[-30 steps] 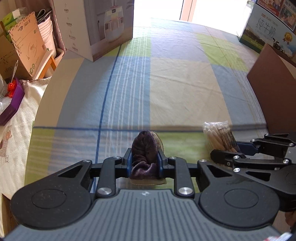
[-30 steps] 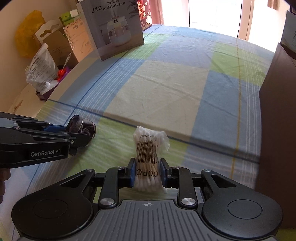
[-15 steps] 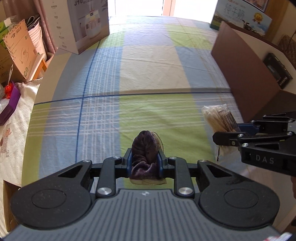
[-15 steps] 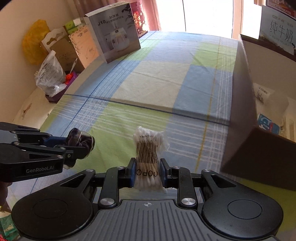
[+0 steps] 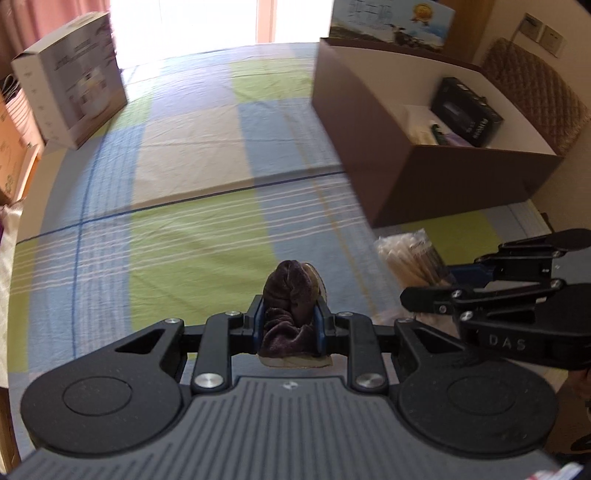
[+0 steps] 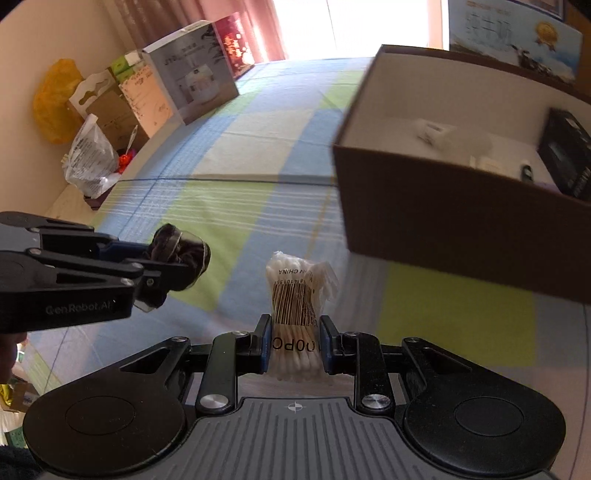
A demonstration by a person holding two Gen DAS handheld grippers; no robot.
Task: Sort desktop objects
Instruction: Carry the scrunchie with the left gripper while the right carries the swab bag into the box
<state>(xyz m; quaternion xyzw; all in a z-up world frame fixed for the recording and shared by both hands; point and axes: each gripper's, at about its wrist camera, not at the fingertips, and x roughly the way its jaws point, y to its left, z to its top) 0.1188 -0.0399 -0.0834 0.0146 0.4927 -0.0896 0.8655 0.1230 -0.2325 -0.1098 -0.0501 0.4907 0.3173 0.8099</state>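
My left gripper [image 5: 289, 317] is shut on a dark purple plush item in clear wrap [image 5: 291, 295] and holds it above the checked cloth; it also shows in the right wrist view [image 6: 181, 254]. My right gripper [image 6: 294, 341] is shut on a pack of cotton swabs [image 6: 297, 295], also seen in the left wrist view [image 5: 410, 258]. An open brown cardboard box [image 5: 424, 177] stands ahead to the right, with a black box [image 5: 467, 112] and small items inside. In the right wrist view the brown box [image 6: 454, 218] is close ahead on the right.
A blue, green and cream checked cloth [image 5: 207, 177] covers the table. A white humidifier box [image 5: 70, 96] stands at the far left. Cartons and a plastic bag [image 6: 88, 158] crowd the left edge. A printed carton [image 5: 388, 22] stands behind the brown box.
Both grippers have risen and moved toward the right with their loads. The brown box now shows its open top and contents in both views.
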